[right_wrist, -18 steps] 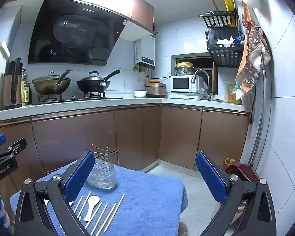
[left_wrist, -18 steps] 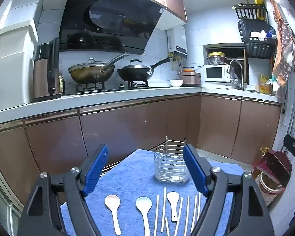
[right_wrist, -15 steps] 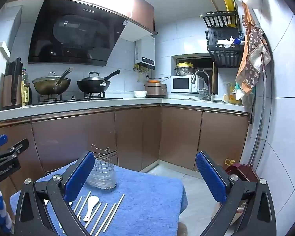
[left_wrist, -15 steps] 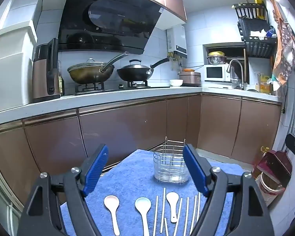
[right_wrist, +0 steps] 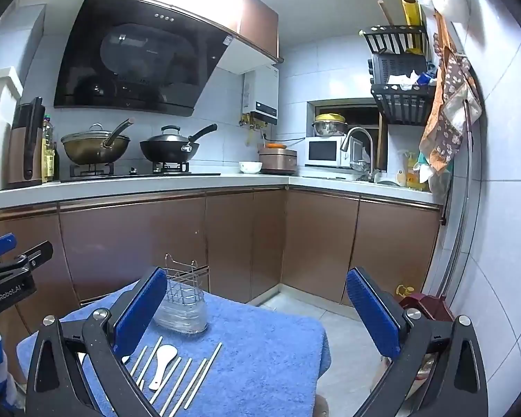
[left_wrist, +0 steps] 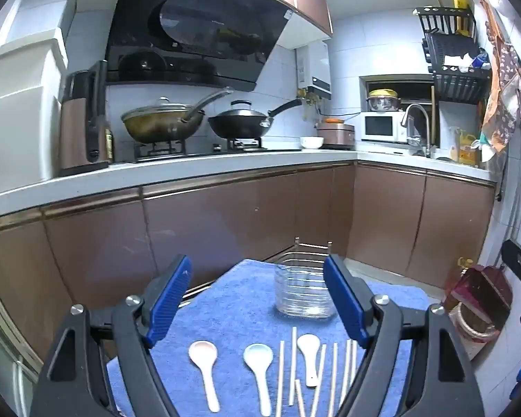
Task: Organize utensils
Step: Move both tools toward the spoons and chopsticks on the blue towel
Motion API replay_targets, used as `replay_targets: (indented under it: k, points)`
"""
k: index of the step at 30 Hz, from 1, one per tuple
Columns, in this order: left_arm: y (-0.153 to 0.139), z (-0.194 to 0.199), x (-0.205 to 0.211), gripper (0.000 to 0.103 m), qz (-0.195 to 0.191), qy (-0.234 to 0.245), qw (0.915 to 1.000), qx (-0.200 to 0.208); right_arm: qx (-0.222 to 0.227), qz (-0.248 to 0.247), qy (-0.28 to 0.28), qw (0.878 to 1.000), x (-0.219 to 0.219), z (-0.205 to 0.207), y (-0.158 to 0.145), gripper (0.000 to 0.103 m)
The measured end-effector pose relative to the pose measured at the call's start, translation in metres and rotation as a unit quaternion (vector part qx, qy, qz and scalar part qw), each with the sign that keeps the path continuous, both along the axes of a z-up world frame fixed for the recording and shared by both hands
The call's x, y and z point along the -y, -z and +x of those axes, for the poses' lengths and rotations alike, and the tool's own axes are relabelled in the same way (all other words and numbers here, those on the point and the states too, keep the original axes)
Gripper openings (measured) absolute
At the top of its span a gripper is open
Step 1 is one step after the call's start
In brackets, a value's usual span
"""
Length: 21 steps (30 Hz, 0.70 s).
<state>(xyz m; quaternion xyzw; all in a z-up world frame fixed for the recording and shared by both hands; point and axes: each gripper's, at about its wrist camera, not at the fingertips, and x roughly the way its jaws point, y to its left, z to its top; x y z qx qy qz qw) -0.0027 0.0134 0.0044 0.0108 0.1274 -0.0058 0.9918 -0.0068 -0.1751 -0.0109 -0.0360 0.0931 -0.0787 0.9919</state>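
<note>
Utensils lie untouched in the left wrist view: three white spoons (left_wrist: 204, 368) (left_wrist: 260, 371) (left_wrist: 309, 358) and a spread of pale chopsticks (left_wrist: 335, 375) sit in a row along the near edge of the blue towel (left_wrist: 239, 299), while the wire-and-clear-plastic utensil holder (left_wrist: 304, 288) stands upright toward the far edge, well apart from them and seemingly with nothing in it. The left gripper (left_wrist: 257, 299) hangs above the near edge with its blue pads spread wide and nothing between them, so the task looks to be at its very start, at the approach to a first pick. The next move probably calls for lowering onto a single spoon handle or one chopstick, squeezing across its thin width, then carrying it up and tipping it handle-down into the holder; the chopsticks lie close together and some cross, so picking just one may be fiddly. No writing is readable here. In the right wrist view the right gripper (right_wrist: 257, 309) is likewise spread wide and holds nothing, hovering over the towel's right edge, with the holder (right_wrist: 182, 307) beyond its left pad and the chopsticks (right_wrist: 191, 378) and one spoon (right_wrist: 161, 365) near the front edge. On the other gripper's body at the left edge, white lettering (right_wrist: 7, 297) reads "GenRobot.AI".
</note>
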Motion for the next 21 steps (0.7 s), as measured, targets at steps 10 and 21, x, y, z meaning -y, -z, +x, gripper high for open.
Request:
replay_targets:
  k: [10, 21]
  points:
    - [0.001, -0.023, -0.030, 0.077, -0.007, -0.029, 0.9992, 0.026, -0.009, -0.023, -0.005, 1.000, -0.043, -0.005, 0.006, 0.103]
    - [0.008, -0.035, -0.066, 0.077, -0.029, -0.039, 0.9987, 0.016, -0.004, -0.046, -0.017, 0.999, -0.079, -0.012, 0.003, 0.103]
